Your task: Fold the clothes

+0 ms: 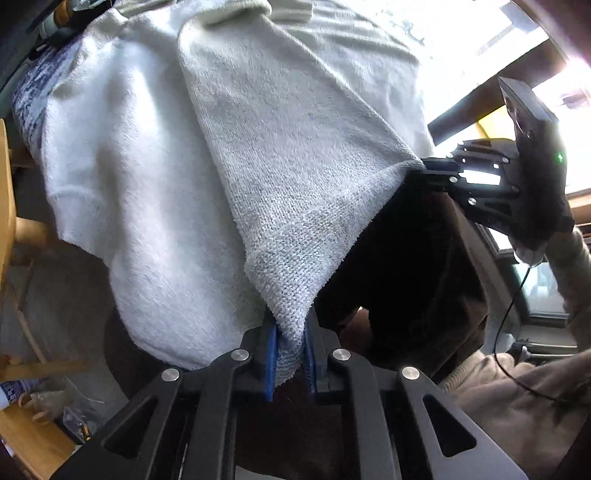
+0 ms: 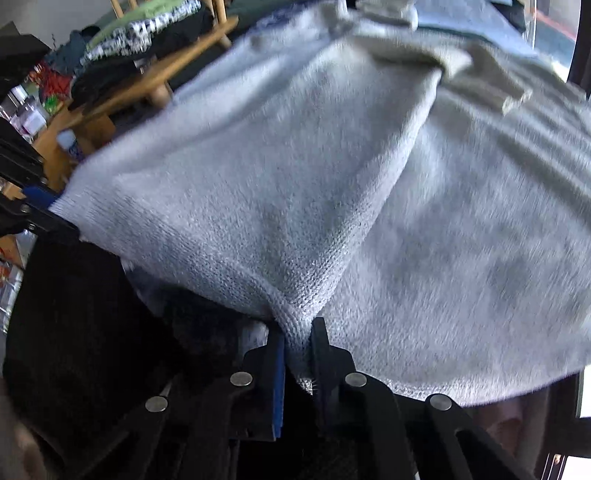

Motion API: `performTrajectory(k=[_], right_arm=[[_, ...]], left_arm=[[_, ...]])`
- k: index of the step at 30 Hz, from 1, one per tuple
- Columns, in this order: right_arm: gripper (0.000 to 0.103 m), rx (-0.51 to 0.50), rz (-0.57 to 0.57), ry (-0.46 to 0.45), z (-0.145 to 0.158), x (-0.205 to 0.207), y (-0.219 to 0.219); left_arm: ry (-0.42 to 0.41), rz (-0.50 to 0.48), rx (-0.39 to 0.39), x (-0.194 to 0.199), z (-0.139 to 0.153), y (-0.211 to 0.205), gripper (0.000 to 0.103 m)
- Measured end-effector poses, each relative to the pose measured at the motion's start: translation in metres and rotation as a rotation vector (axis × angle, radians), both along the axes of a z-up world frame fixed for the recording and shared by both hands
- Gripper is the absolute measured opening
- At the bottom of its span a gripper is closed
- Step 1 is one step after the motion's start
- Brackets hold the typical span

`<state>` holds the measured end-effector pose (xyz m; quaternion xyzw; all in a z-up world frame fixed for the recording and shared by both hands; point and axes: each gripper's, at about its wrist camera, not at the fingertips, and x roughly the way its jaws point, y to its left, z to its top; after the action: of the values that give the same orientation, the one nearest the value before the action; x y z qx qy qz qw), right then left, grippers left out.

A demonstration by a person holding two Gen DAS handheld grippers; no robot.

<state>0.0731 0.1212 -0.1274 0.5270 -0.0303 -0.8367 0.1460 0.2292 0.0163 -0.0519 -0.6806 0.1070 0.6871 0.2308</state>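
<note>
We are clamping the left tongs (image 1: 290,354) on one bottom corner of a pale grey knitted sweater (image 1: 229,155), the blue pads (image 1: 270,363) pressing the bunched hem between them. We are clamping the right tongs (image 2: 297,352) on the other end of the same ribbed hem, the knit pinched tight between the two fingers (image 2: 279,369). In the left wrist view the right tongs (image 1: 434,171) are showing at the far end of the hem, which is running taut between both grips. In the right wrist view the left tongs (image 2: 40,206) are gripping the sweater's (image 2: 295,177) corner at the left edge.

The sweater is hanging lifted from its hem toward us, while its upper body is spreading away and resting on a surface we cannot make out. A blue patterned band (image 1: 31,92) is showing on its far left side. Beneath the raised hem a dark cloth (image 1: 413,266) is lying. Beyond the sweater, wooden rails (image 2: 162,66) are carrying a pile of other clothes (image 2: 122,33), and a sleeve (image 1: 517,387) in beige is showing at lower right
</note>
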Motion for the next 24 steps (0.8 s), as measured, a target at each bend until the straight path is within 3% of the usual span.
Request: performTrajectory(k=[7,10,11,12,18,20,24], right_arm=[[0.011,0.012,0.002,-0.053,-0.013,-0.009,-0.007],[0.025,0.005,0.002,-0.06,-0.007,-0.008,-0.007],[0.034,0.0,0.0,-0.064,-0.004,-0.007,-0.007],[0.039,-0.015,-0.001,-0.061,0.001,-0.005,-0.005],[0.04,-0.009,-0.048,0.0,0.033,-0.006,0.014],[0.04,0.013,-0.096,0.04,0.042,-0.018,0.028],[0.04,0.075,-0.214,0.104,0.053,-0.07,0.069]], left_arm=[[-0.045,0.005,-0.022,-0.003,-0.01,-0.006,0.013],[-0.06,0.02,-0.011,-0.006,0.001,-0.015,0.017],[-0.052,0.024,-0.006,-0.007,0.008,-0.019,0.02],[-0.031,0.028,0.001,-0.008,0.019,-0.025,0.022],[0.137,0.083,0.038,-0.035,0.083,-0.064,0.048],[0.19,0.104,0.052,-0.058,0.078,-0.033,0.053],[0.33,0.129,-0.044,-0.117,0.062,-0.006,0.053]])
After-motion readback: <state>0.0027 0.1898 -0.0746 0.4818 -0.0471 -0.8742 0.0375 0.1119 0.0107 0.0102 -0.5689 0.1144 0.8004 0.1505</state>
